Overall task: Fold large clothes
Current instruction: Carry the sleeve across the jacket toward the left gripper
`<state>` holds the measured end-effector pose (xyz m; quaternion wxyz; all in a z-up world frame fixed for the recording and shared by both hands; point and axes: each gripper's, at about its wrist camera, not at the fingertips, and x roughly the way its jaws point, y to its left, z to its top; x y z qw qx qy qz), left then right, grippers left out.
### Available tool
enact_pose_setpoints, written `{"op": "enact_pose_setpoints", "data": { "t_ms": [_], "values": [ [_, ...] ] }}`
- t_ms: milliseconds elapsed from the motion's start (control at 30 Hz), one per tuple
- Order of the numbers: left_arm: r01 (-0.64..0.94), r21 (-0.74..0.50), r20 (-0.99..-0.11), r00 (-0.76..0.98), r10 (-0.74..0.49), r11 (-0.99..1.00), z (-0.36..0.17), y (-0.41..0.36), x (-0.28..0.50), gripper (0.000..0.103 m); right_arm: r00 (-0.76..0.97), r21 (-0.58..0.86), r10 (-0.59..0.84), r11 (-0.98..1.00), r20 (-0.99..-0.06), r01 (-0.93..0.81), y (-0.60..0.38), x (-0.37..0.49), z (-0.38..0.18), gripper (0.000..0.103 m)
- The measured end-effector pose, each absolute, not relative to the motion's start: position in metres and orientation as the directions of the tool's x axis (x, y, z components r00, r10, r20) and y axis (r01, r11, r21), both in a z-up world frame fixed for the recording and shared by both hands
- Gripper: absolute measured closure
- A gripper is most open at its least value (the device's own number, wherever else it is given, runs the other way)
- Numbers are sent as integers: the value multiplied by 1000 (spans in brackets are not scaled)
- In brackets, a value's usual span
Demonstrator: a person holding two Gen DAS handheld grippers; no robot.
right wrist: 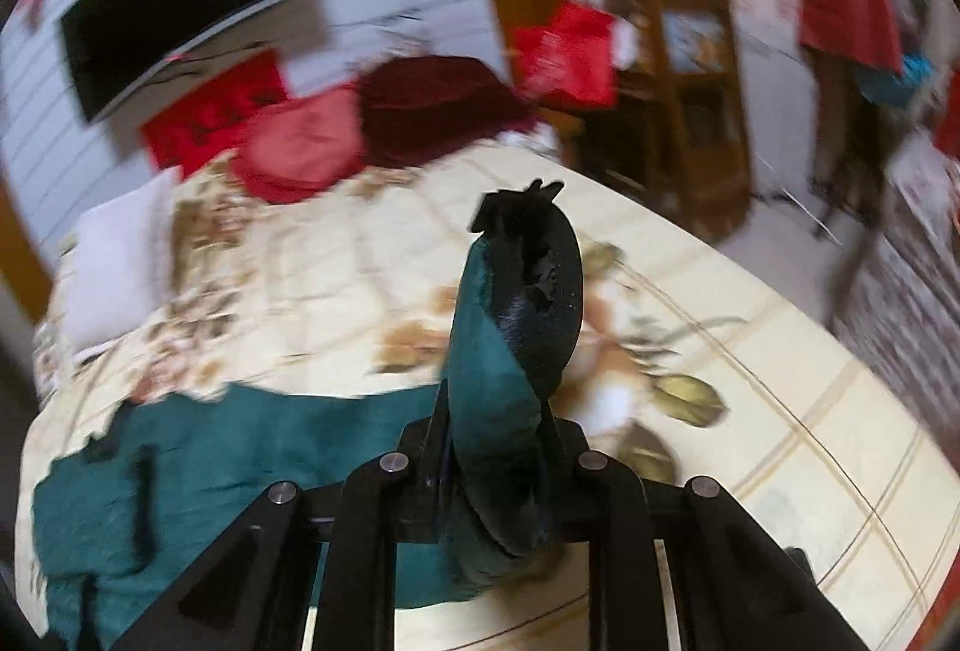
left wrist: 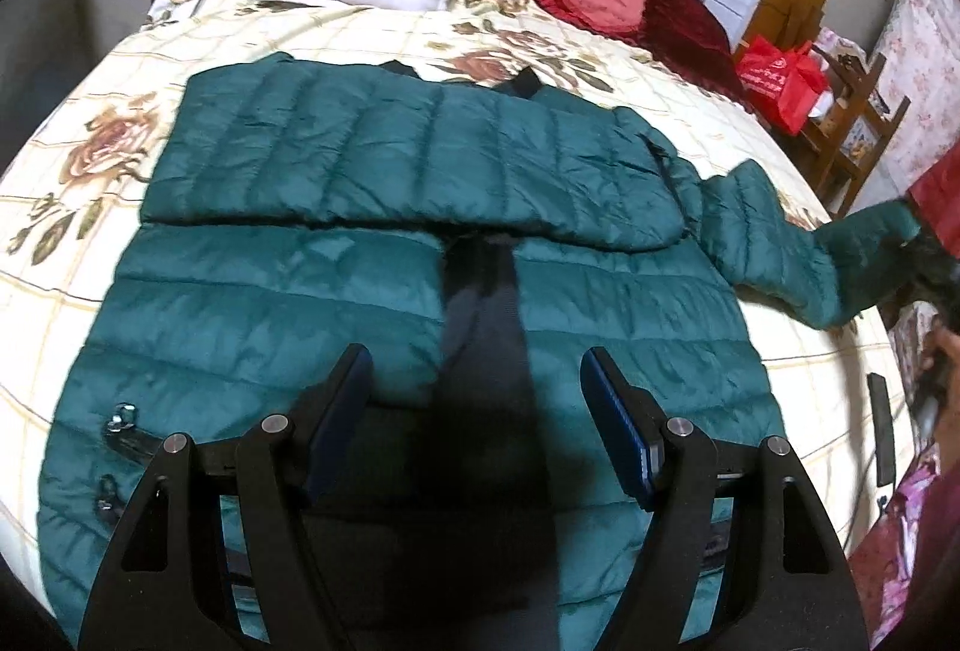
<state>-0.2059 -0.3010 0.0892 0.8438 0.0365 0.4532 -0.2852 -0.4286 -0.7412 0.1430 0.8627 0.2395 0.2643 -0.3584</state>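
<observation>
- A dark green quilted puffer jacket (left wrist: pixel 384 243) is lying spread across the bed, its shiny padded fabric stitched in horizontal bands.
- Its far side is lying folded over the middle, making a long flap with a straight edge.
- A dark lining strip (left wrist: pixel 486 327) is showing down the centre.
- One sleeve (left wrist: pixel 774 237) is stretching out to the right, its cuff (right wrist: pixel 522 291) lifted off the bed and bunched, dark lining showing at the tip.
</observation>
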Motion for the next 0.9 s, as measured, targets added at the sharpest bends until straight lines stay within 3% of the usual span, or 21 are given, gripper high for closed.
{"op": "enact_pose_setpoints", "data": {
  "t_ms": [300,900],
  "values": [
    [480,-190,-783,451,-427,856,89,-275,-196,31,719,236,-334,789,-609,567,-650,-353,170,83],
    [391,-243,-767,482,-423,887,95,-215,-169,31,773,284,-59,910,-631,301,-517,-207,169,87]
  ]
}}
